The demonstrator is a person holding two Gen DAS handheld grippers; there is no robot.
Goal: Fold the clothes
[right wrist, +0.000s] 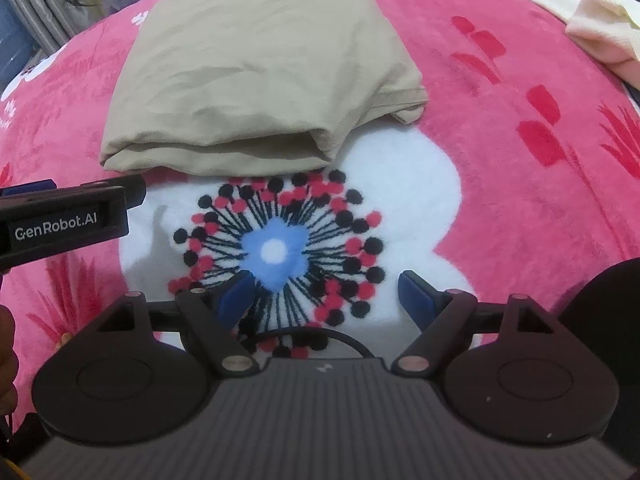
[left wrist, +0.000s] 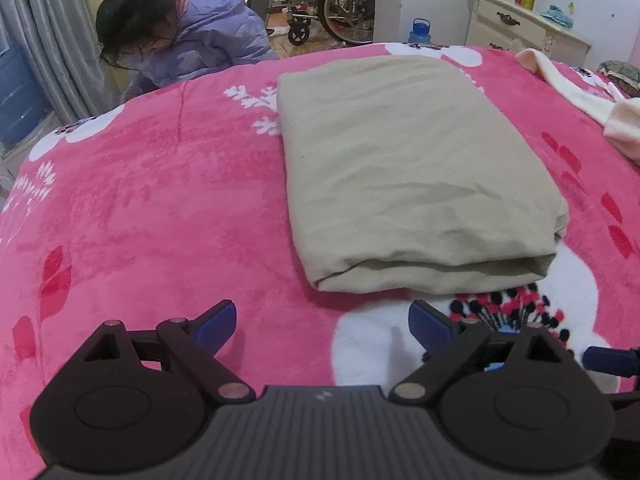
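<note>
So the beige cotton garment (left wrist: 404, 168) is folded into a neat thick rectangle and lying flat on the bed's pink fleece blanket with white flower print (left wrist: 140, 208), with its layered folded edge facing the near side. Both sets of tongs sit just short of that near edge, not touching the fabric. The left tongs (left wrist: 322, 326) are spread wide with nothing between the blue pads, hovering over the pink fleece. The right tongs (right wrist: 326, 298) are also spread and empty, sitting over the big white flower with the blue centre and red and black dots (right wrist: 276, 252). In the right wrist view you can see the left tool's black body poking in from the left, close beside. Off to the far right there's a cream fleece garment (left wrist: 592, 104) lying loose on the blanket. At the far left a person in a lilac puffer jacket (left wrist: 208, 36) is bent down beside the bed, and there's a wheelchair (left wrist: 332, 4) behind.
</note>
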